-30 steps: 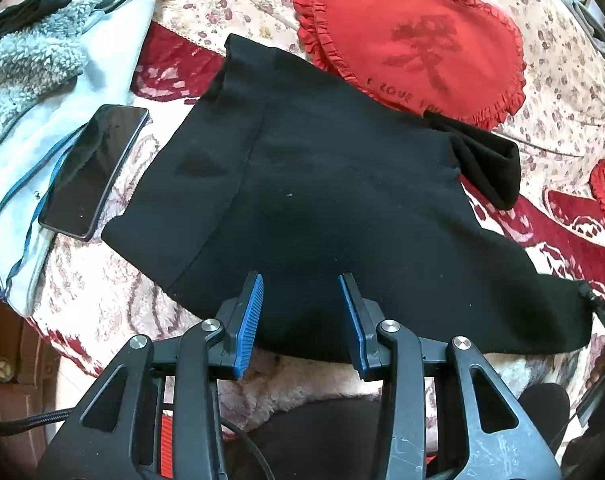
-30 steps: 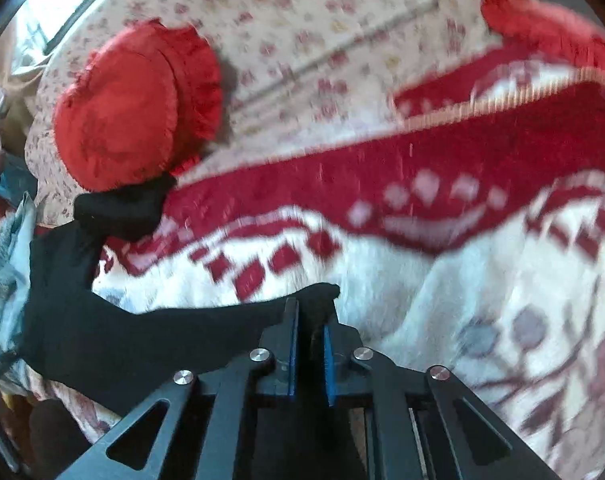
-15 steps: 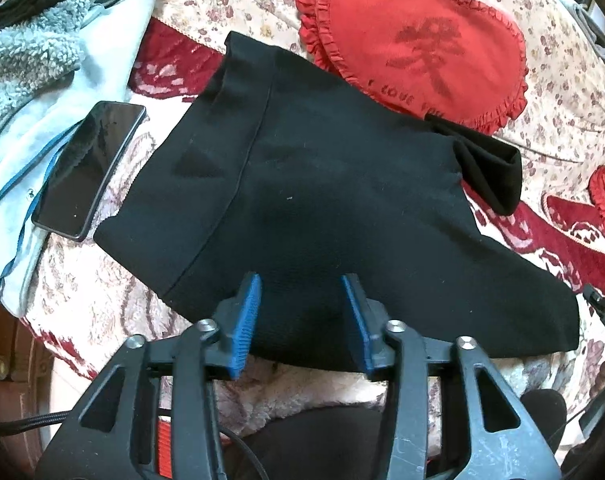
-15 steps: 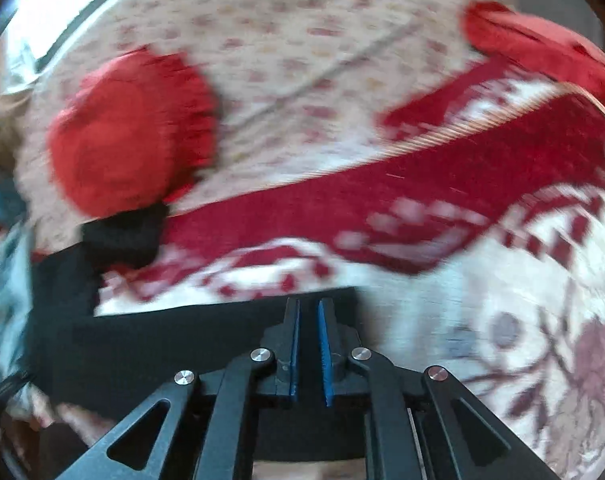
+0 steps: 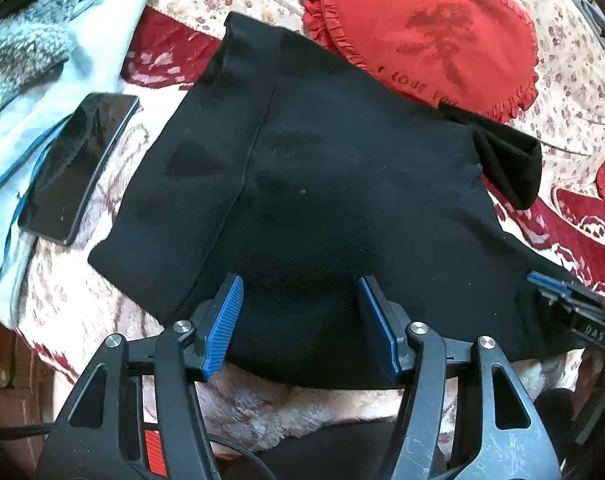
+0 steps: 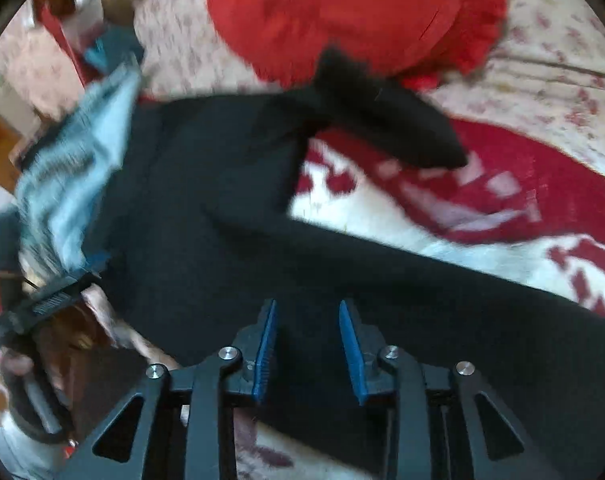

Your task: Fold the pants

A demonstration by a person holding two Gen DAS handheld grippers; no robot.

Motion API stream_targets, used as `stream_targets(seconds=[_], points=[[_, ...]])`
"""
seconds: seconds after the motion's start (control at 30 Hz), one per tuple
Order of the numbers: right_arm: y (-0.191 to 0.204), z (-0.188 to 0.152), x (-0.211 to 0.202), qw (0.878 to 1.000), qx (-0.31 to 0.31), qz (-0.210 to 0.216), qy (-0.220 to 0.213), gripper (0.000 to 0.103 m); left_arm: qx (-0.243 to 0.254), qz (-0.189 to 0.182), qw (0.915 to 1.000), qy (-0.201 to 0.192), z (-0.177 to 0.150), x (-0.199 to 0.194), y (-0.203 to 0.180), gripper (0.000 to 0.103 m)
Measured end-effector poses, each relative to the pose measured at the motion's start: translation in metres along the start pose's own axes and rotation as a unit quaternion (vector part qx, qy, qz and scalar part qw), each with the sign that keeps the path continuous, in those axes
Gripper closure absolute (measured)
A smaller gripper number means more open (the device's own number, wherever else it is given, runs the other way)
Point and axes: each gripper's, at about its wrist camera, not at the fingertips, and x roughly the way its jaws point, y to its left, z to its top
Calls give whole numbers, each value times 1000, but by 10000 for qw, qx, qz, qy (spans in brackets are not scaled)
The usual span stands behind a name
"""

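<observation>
**Pants laid flat on bed, both tongs open**

Writing: the red heart cushion carries dark stitched lettering along its lower edge, readable as "LOVE"; the rest is cut off. The far gripper body at the right edge of the left wrist view shows the letters "DAS".

Materials: the cushion is ruffle-edged, smooth red cloth with a dark tree-like motif. The bed cover is cream floral print, bordered by plush red-and-white blanket. A glossy black phone lies on pale blue fabric near the bed's left edge, beside grey fleece.

Pants: black, fine-ribbed knit, spread flat across the near edge of the bed, one seam running lengthwise, one end bunched against the cushion.

Left gripper: jaws apart, blue ribbed pads over the near hem, gripping nothing. Right gripper: jaws apart above the cloth; view blurred.
</observation>
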Motion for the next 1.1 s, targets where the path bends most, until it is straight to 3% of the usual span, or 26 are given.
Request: stream_targets(seconds=[0.17, 0.33, 0.4, 0.53, 0.7, 0.83, 0.87, 0.9, 0.97, 1.0, 1.1], points=[[6, 19, -12, 9995, 32, 220, -205, 71, -18, -20, 9994, -345, 34, -12, 9, 43], [13, 42, -6, 9990, -90, 348, -276, 71, -175, 166, 9975, -658, 90, -11, 27, 43], [17, 52, -4, 9986, -185, 375, -321, 71, -298, 146, 9977, -596, 110, -4, 37, 36], [22, 74, -9, 9968, -257, 427, -628, 70, -677, 33, 9969, -395, 146, 19, 57, 36], [11, 90, -10, 9958, -75, 447, -794, 69, -965, 21, 9950, 250, 181, 63, 62, 36], [3, 88, -6, 9962, 34, 453, -743, 69, -655, -30, 9971, 388, 185, 82, 42, 37], [1, 86, -5, 9964, 63, 437, -718, 69, -569, -4, 9975, 409, 184, 84, 38, 41], [-1, 84, -6, 9965, 85, 420, -711, 69, -460, -41, 9979, 451, 181, 86, 31, 60], [-5, 81, -9, 9965, 165, 381, -728, 69, -374, -73, 9981, 485, 177, 84, 24, 82], [-8, 79, -11, 9962, 225, 360, -754, 69, -273, -150, 9990, 329, 171, 76, 17, 88], [-13, 74, -23, 9949, 360, 312, -892, 69, 24, -366, 9993, -52, 154, 45, 2, 91]])
